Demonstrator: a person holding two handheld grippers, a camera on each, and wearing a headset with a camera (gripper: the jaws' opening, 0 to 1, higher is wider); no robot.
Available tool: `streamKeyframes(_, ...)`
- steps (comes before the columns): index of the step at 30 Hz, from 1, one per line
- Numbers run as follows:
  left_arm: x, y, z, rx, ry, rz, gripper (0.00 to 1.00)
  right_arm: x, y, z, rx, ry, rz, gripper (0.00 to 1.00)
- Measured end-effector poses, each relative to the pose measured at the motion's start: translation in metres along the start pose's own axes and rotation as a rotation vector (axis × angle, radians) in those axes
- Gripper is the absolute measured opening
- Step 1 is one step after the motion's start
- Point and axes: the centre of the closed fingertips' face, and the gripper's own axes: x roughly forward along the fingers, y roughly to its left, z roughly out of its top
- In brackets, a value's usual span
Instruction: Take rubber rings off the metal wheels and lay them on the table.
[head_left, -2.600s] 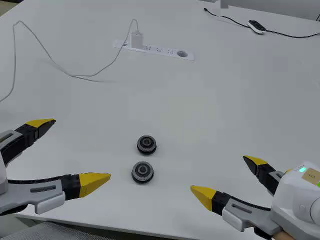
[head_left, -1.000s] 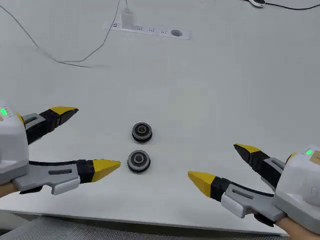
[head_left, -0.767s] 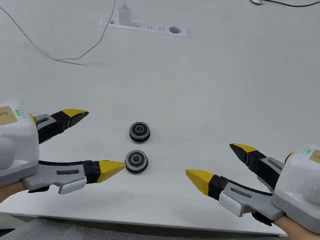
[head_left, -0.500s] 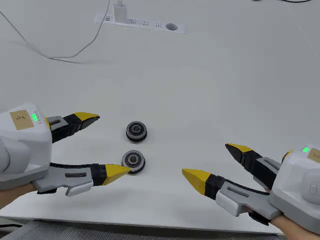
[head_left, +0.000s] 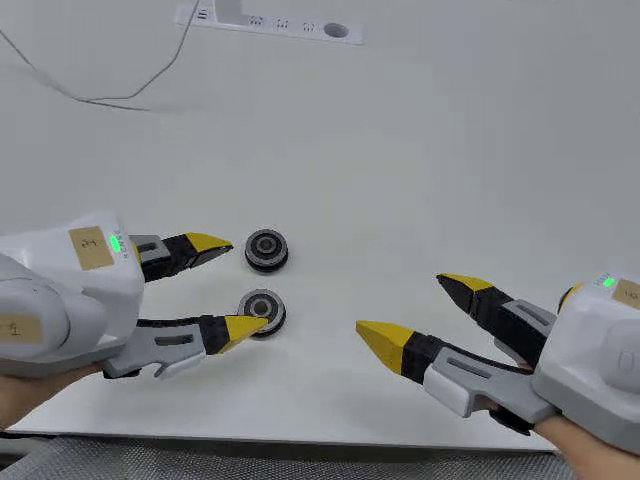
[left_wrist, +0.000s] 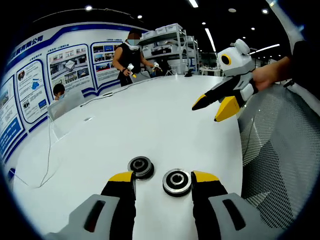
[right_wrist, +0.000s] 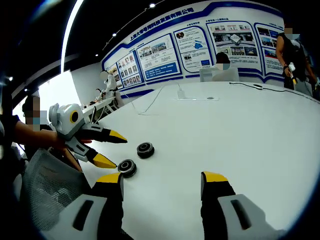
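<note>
Two small metal wheels with black rubber rings lie flat on the white table: a near wheel (head_left: 262, 311) (left_wrist: 177, 182) (right_wrist: 127, 167) and a far wheel (head_left: 266, 249) (left_wrist: 141, 166) (right_wrist: 145, 149). My left gripper (head_left: 229, 284) (left_wrist: 163, 177) stands open just left of them, its lower yellow tip beside the near wheel, nothing between its jaws. In the left gripper view the near wheel sits between the two tips. My right gripper (head_left: 425, 309) (right_wrist: 162, 177) is open and empty, well to the right of both wheels.
A white power strip (head_left: 270, 22) with a plugged-in charger lies at the table's far side, its thin cable (head_left: 90, 98) trailing left. The table's front edge (head_left: 300, 440) runs just below both grippers. People stand in the background of both gripper views.
My left gripper has moved right, up to the two wheels, its lower tip now beside the near wheel. The right gripper crept slightly left. The head view has tilted down.
</note>
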Motion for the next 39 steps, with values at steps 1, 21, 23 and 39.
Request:
streamKeyframes(1,0.001,-0.001,0.0,-0.006,0.002,-0.008,0.42,0.0,0.0,-0.001,-0.002,0.002,-0.001,0.63)
streamKeyframes(21,0.012,-0.011,-0.008,-0.005,0.021,-0.072,0.18,0.003,0.001,-0.001,0.021,0.003,0.006,0.61)
streamKeyframes(23,0.012,-0.011,-0.01,-0.008,0.025,-0.076,0.19,0.003,0.002,-0.001,0.021,0.005,0.009,0.6)
streamKeyframes(39,0.015,-0.014,-0.014,-0.001,0.044,-0.09,0.15,0.003,0.002,-0.001,0.026,0.005,0.01,0.6)
